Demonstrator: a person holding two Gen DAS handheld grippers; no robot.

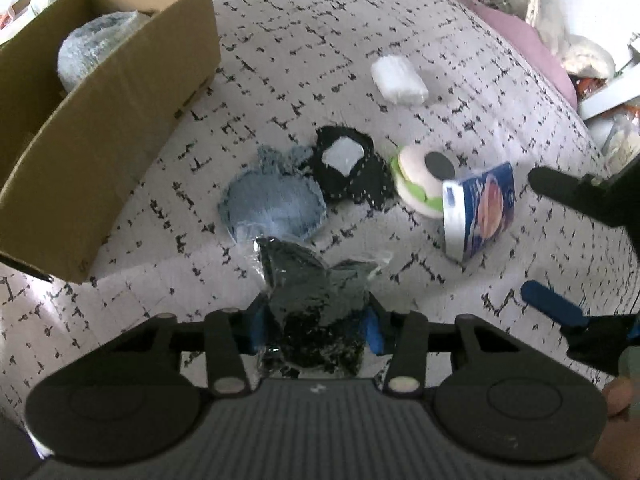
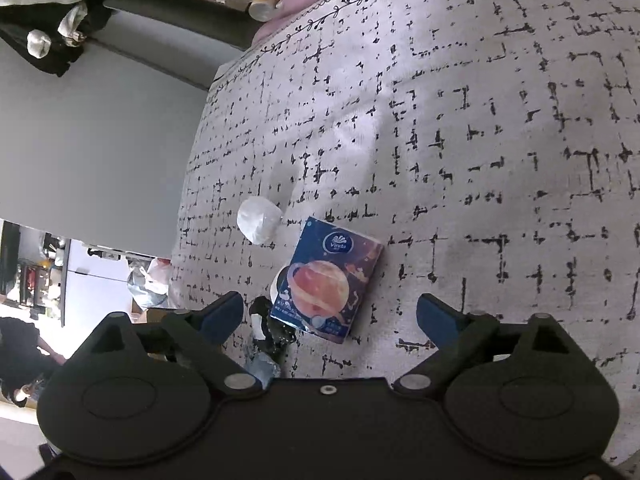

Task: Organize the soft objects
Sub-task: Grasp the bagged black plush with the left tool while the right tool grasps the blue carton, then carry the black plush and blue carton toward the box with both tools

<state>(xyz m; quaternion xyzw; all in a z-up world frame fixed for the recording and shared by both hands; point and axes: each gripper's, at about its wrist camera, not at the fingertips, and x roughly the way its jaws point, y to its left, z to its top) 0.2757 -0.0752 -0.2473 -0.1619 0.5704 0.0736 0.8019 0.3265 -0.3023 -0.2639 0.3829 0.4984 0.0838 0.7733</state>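
Left hand-held gripper (image 1: 316, 324) pinching bagged dark cloth (image 1: 316, 304); right hand-held gripper (image 2: 330, 316) spread above tissue pack (image 2: 326, 284), bedspread (image 2: 500, 140) bare beyond.

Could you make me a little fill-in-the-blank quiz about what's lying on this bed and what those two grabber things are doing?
1. The left gripper has its jaws around a dark item wrapped in clear ____.
2. The fluffy pale blue bundle sits inside a brown ____ box.
3. The tissue pack facing the open right gripper shows a ringed ____.
4. The small white packet lies ____ from the other items.

Missing words: plastic; cardboard; planet; apart
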